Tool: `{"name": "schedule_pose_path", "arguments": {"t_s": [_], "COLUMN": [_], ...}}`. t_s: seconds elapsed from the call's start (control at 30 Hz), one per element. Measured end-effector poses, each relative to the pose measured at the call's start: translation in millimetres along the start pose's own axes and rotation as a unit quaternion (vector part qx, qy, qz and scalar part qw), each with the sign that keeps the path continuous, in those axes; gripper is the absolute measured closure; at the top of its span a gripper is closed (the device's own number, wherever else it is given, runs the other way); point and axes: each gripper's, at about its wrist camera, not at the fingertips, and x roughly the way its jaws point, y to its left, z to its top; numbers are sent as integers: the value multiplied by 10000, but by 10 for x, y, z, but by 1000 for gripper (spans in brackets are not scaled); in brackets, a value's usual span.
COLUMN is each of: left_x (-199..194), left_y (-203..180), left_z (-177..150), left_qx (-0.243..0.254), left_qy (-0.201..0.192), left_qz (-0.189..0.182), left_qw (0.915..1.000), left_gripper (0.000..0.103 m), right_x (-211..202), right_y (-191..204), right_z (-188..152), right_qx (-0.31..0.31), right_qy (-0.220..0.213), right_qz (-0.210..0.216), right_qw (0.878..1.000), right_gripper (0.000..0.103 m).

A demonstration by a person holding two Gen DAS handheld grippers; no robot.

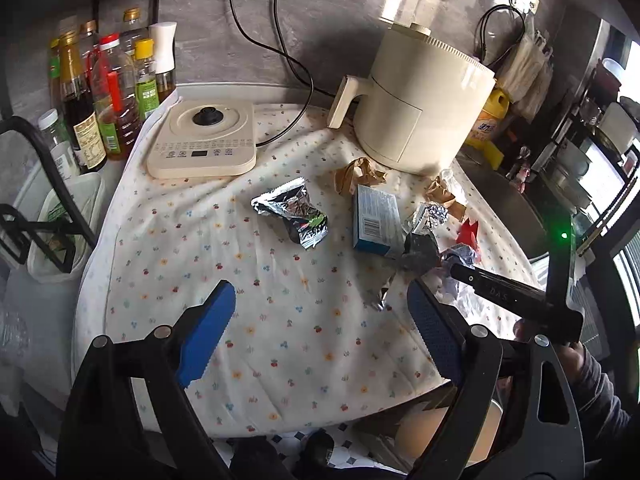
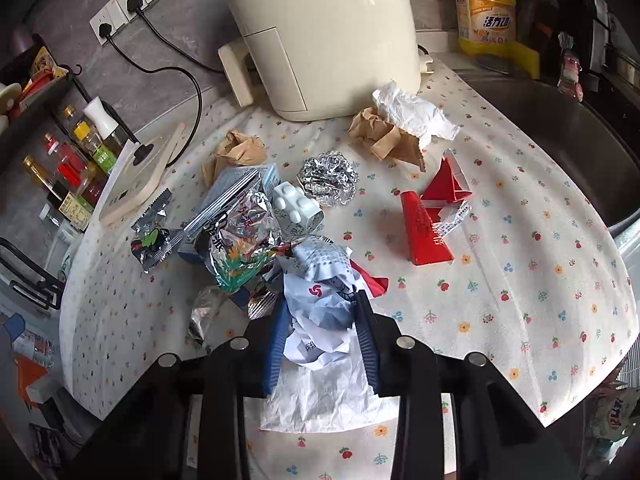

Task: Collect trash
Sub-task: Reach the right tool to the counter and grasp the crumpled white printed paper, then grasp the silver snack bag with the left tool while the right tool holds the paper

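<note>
**Crumpled wrapper between the right jaws, left claw wide over the cloth**

We saw a table covered with a soft white cloth (image 2: 500, 292) printed with small flowers. On it lay the trash: a ball of silver foil (image 2: 328, 178), wrinkled brown paper (image 2: 384, 136), a folded red carton (image 2: 430, 224) with white writing too small for us to read, a shiny foil snack bag (image 1: 292, 212) and a flat blue box (image 1: 374, 220) with a barcode. Behind stood a smooth cream appliance (image 1: 420, 100) and a yellow bottle (image 2: 486, 20) with a label in Chinese characters.

The right gripper (image 2: 322, 324) stood narrow, its ribbed blue pads pressing both sides of a crumpled white-and-blue paper wrapper (image 2: 320, 300) with a red swirl logo, at the near edge of the pile. The left gripper (image 1: 320, 332) was spread wide above bare cloth, holding and touching nothing.
</note>
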Motion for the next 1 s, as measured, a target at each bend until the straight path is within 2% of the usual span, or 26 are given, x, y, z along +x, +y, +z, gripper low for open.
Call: {"name": "schedule_pose_path", "arguments": {"t_s": [0.23,0.47,0.8,0.87,1.0], "left_x": [444,944,1694,1749,1858], "left_y": [142,281,456,459,378], "left_z": [341,493,571,578,581], "left_qx": [185,299,-144,-184,-44], "left_qy": [211,620,1182,1135,1042], "left_qz": [-422,-704,-643,-647,-288], "left_qw": [9987,9951,9908,9913,9941], "left_gripper": [16,16,14,14,13], "right_x": [-239,-457,-787,-850,-938], "right_y": [60,179,281,251,168], "right_z": [20,22,-261,-344,-526], "right_qx": [314,575,1003,1173,1470], "right_qy": [-215,-436,-563,-572,-516], "right_qz": [-167,-502,-1032,-1170,-1478], "right_qw": [9991,9961,9880,9845,9767], "right_gripper": [75,75,75,75,75]}}
